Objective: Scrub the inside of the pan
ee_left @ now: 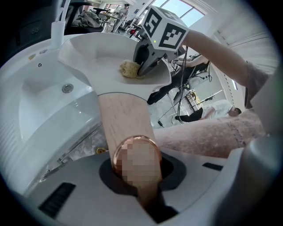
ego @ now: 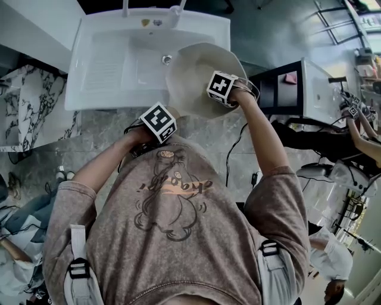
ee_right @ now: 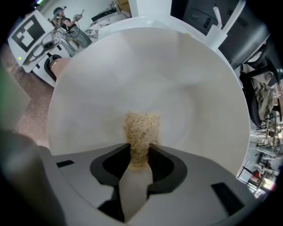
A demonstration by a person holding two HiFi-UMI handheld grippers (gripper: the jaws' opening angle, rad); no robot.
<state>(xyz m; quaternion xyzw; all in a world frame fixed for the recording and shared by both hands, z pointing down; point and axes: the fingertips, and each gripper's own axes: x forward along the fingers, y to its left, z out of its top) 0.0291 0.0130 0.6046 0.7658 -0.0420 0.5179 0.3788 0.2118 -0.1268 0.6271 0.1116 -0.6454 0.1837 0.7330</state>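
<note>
A cream-white pan (ego: 196, 74) is held over the right end of the sink; its inside fills the right gripper view (ee_right: 146, 84). Its pale wooden handle (ee_left: 121, 121) runs back into my left gripper (ee_left: 141, 176), which is shut on the handle's copper-ringed end. In the head view that gripper (ego: 156, 124) sits just below the pan. My right gripper (ee_right: 140, 152) is shut on a tan fibrous scrubber (ee_right: 141, 132), pressed against the pan's inner floor. The left gripper view shows the scrubber (ee_left: 129, 69) and the right gripper (ee_left: 146, 66) inside the pan (ee_left: 106, 62).
A white sink (ego: 113, 59) with a drain (ego: 166, 59) and a faucet (ego: 176, 11) lies under the pan. Marble counter (ego: 89, 134) runs in front of it. A black-and-white cabinet (ego: 297, 83) stands to the right. Other people and equipment are at the far right.
</note>
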